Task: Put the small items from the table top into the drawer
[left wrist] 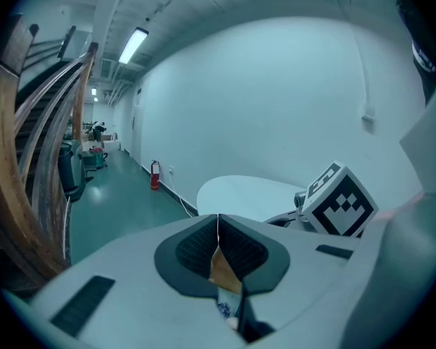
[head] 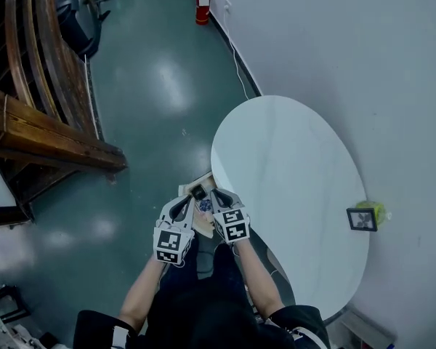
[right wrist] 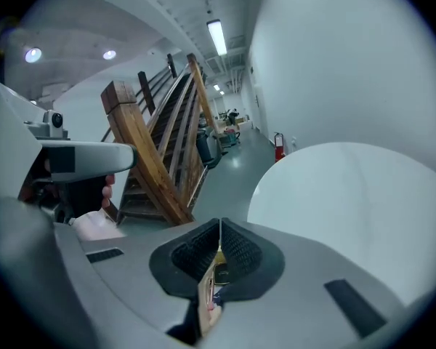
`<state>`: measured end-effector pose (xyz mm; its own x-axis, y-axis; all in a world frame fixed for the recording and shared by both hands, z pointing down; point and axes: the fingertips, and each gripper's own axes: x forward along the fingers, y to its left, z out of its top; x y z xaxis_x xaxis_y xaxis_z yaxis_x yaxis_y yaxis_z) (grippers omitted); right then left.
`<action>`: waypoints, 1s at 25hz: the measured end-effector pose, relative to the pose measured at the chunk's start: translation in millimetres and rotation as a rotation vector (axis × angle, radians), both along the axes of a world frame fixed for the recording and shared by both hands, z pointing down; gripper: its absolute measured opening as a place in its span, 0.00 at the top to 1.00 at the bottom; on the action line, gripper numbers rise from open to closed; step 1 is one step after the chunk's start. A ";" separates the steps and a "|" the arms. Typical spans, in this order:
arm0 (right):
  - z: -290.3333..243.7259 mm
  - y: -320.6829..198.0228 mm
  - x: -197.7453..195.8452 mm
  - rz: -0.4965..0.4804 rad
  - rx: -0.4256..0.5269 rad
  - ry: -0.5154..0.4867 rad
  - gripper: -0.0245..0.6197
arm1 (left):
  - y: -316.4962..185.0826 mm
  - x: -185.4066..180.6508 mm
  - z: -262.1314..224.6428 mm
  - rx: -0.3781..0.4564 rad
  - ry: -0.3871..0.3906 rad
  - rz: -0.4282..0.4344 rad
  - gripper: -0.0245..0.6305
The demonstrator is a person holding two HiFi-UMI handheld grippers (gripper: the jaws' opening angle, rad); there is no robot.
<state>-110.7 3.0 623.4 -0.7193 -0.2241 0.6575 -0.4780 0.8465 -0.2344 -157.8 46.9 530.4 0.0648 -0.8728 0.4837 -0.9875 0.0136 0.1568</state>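
Both grippers hang side by side over the near left end of the white oval table [head: 291,187]. The left gripper [head: 183,203] and the right gripper [head: 221,195] are both shut, pads meeting with nothing between them. Just below and between them lies an open wooden drawer [head: 191,187] with a dark item [head: 198,192] and a blue-and-white item [head: 205,206] in it. In the left gripper view the left gripper [left wrist: 218,231] has bits of the drawer showing under its pads. The right gripper [right wrist: 219,242] looks the same in the right gripper view. A small black-framed square [head: 362,219] and a yellow-green thing [head: 376,211] sit at the table's far right edge by the wall.
A wooden staircase [head: 43,122] rises at the left over the green floor. A red fire extinguisher [head: 203,6] stands by the white wall, and a cable runs along the wall's foot. The person's legs are under the grippers.
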 end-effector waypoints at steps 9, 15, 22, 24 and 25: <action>-103.6 -29.0 58.8 0.122 0.139 -0.126 0.91 | -19.8 51.0 -69.0 0.105 -0.050 0.100 0.93; -161.9 -34.7 101.5 0.209 0.236 -0.197 0.91 | -25.9 75.2 -104.6 0.167 -0.076 0.145 0.93; -214.1 -35.1 146.0 0.283 0.339 -0.266 0.91 | -26.2 94.3 -136.9 0.228 -0.102 0.181 0.93; -221.9 -34.1 157.5 0.296 0.361 -0.279 0.91 | -25.5 98.4 -145.3 0.244 -0.110 0.187 0.93; -224.8 -33.6 162.0 0.303 0.369 -0.285 0.91 | -25.1 99.1 -149.4 0.251 -0.115 0.188 0.93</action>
